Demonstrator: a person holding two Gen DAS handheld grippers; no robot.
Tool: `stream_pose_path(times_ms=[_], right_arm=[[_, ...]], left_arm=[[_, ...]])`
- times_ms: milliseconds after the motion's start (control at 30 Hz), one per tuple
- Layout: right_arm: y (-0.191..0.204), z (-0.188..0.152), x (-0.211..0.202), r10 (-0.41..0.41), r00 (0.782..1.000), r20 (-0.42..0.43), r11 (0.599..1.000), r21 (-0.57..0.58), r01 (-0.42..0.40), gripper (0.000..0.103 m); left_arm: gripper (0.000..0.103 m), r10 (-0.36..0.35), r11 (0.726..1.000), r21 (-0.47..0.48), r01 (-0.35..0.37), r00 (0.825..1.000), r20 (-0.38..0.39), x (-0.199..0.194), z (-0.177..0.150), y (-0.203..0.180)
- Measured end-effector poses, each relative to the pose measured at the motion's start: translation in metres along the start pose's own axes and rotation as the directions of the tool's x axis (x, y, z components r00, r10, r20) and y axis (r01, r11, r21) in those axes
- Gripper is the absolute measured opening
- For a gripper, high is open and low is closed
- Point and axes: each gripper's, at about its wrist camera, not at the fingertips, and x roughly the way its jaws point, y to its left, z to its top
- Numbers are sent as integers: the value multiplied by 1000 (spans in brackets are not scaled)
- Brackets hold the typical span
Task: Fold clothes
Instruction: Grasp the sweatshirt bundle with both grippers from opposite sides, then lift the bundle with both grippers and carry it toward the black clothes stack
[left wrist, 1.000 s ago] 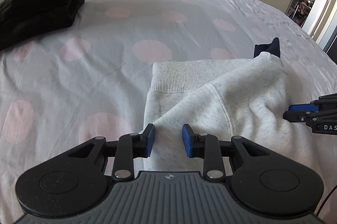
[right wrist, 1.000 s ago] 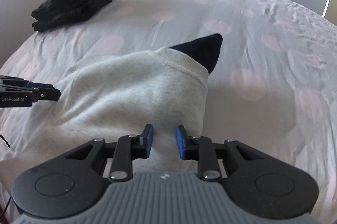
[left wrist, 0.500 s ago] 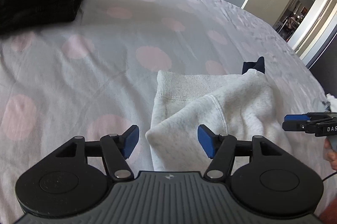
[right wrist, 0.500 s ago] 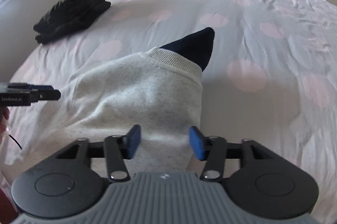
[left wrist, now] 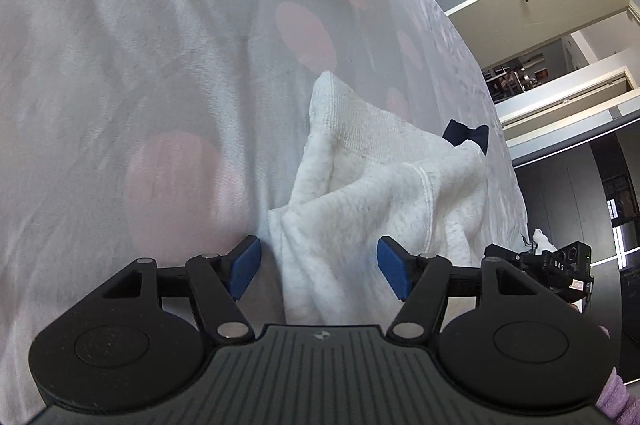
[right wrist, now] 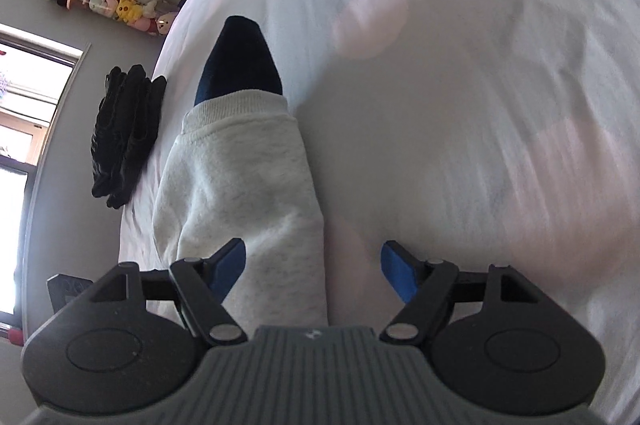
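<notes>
Risk is in the loose fold: the grey sweatshirt (left wrist: 372,209) lies bunched on the dotted bedsheet (left wrist: 120,65), a dark garment (right wrist: 240,61) poking out beyond it. Left gripper (left wrist: 319,270) and right gripper (right wrist: 313,269) have jaws spread, holding nothing, so the folded layers may spring apart.

My left gripper's (left wrist: 319,267) body hides the near end of the grey sweatshirt (left wrist: 372,209). Under it, the navy garment (right wrist: 239,61) shows only 1 tip toward the bed's (right wrist: 460,145) far edge. My right gripper (left wrist: 540,267) is half hidden behind my left one. The bedsheet's spots blur toward the right edge.
</notes>
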Motion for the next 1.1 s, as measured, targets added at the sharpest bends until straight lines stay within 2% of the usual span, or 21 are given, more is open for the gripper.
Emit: stream_pose_path(times_ms=[233,333,367,500,567,667,900,1100], right_arm=[[5,14,27,82,997,-14,996,-25,-82,79],[9,15,37,119,992,-30,991,-62,-120,75],[9,15,40,123,992,-32,990,-61,-125,65],[9,14,44,135,990,-25,989,-50,-136,50],[10,12,42,135,991,-13,990,-49,-135,38],[21,10,35,134,991,13,989,-69,-133,26],[63,-7,-3,142,987,73,981,-142,-131,22],[118,-34,-58,211,970,123,954,-244,-177,22]], left_arm=[[72,-31,999,41,33,998,-54,22,13,-7],[59,-47,998,31,49,997,-55,27,13,-7],[51,-52,998,28,54,997,-55,28,13,-7],[32,-36,999,33,37,999,-39,29,8,-15],[28,-22,999,44,23,1000,-17,24,5,-21],[25,5,998,69,-7,1000,29,11,-2,-33],[23,9,994,105,-26,987,160,-39,-27,-70],[23,-29,990,139,-14,952,306,-113,-56,-103]])
